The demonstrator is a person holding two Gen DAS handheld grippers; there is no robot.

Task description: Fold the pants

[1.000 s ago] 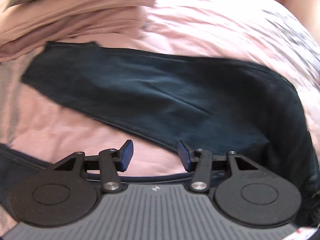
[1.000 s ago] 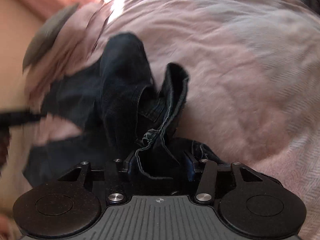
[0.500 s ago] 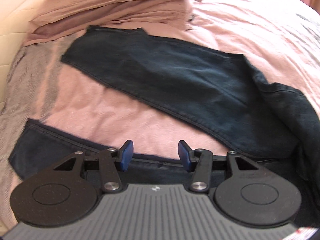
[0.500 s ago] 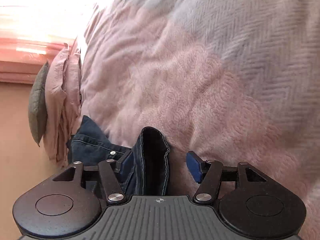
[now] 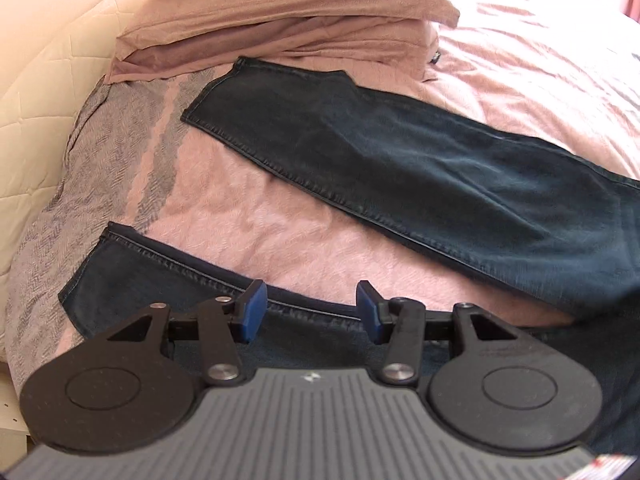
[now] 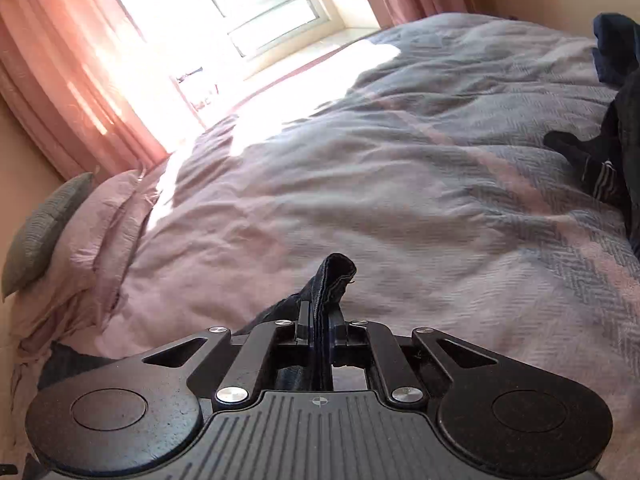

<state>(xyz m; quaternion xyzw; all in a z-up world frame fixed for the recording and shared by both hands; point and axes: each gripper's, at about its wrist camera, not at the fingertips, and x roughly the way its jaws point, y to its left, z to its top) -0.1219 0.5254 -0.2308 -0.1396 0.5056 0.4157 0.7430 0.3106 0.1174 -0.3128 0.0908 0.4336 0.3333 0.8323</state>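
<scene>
Dark blue jeans lie on the pink bedspread, legs spread apart. One leg runs from the pillows toward the right; the other leg passes under my left gripper. My left gripper hovers open over that near leg's upper seam, nothing between its blue pads. In the right wrist view my right gripper is shut on a fold of the jeans' fabric, which sticks up between the fingers. More of the jeans' cloth shows at lower left.
Stacked pink pillows and a grey cushion sit at the bed's head beside a cream quilted headboard. Dark clothes lie at the bed's right edge. A bright window with pink curtains stands beyond the bedspread.
My right gripper has closed on the jeans fold and tilted up toward the window. The left view has shifted, bringing the hems of both legs and the headboard into sight; its fingers stayed open.
</scene>
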